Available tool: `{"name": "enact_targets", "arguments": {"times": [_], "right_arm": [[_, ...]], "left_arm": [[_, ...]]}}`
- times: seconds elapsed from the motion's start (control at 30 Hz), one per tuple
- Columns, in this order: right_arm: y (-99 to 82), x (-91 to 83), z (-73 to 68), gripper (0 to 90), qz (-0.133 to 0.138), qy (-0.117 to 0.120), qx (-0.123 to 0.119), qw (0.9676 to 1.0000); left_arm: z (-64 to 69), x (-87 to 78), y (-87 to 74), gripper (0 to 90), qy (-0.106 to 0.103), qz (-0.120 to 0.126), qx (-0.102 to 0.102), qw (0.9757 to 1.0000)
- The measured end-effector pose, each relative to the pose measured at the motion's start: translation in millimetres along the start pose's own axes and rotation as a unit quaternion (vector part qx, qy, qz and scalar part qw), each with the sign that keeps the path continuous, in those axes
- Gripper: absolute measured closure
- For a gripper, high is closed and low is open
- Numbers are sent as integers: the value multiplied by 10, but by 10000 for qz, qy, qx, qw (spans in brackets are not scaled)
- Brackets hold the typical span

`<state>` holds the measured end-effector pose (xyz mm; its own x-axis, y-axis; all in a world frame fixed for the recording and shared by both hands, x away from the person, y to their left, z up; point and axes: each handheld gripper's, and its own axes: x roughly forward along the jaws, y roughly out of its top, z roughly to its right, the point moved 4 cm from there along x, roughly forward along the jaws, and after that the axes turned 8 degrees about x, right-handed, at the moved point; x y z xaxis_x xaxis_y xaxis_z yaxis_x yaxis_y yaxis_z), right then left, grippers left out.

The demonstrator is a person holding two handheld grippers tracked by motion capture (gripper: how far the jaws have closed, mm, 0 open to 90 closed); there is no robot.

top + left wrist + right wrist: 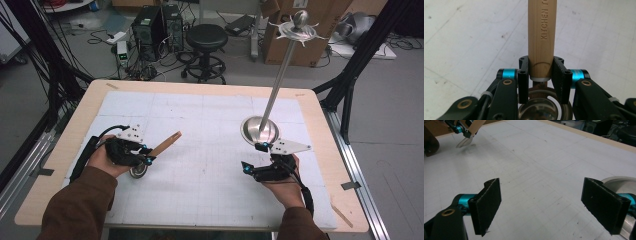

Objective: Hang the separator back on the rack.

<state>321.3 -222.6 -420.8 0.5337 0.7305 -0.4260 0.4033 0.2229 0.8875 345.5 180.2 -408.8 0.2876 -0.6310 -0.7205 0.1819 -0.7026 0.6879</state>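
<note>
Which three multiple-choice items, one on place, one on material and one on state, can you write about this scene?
1. Where does the metal stand sit on the table?
A. just ahead of the right gripper
B. beside the left gripper
C. at the far left corner

2. What is the handle of the utensil in the left gripper made of?
A. black plastic
B. bare steel
C. pale wood

3. How are the jaws of the right gripper?
A. shut on the stand
B. open with nothing between them
C. shut on a cloth

Answers: 1 A, the stand's round base lies right before that gripper in the high view. 2 C, the left gripper view shows wood grain with stamped letters. 3 B, the right gripper view shows bare table between the pads.
</note>
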Motion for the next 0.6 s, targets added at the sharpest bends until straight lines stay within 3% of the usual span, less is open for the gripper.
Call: {"name": "enact_targets", "arguments": {"times": [0.27, 0.43, 0.6], "right_arm": [[2, -6, 1, 153, 10, 16, 3, 10000], [1, -7, -3, 153, 8, 21, 2, 10000], [2, -10, -2, 153, 9, 26, 19, 10000]], "left_arm": [[76, -14, 172, 692, -156, 396, -8, 9991], [117, -25, 314, 692, -296, 732, -74, 9969], [113, -45, 439, 692, -354, 865, -33, 9956]]}}
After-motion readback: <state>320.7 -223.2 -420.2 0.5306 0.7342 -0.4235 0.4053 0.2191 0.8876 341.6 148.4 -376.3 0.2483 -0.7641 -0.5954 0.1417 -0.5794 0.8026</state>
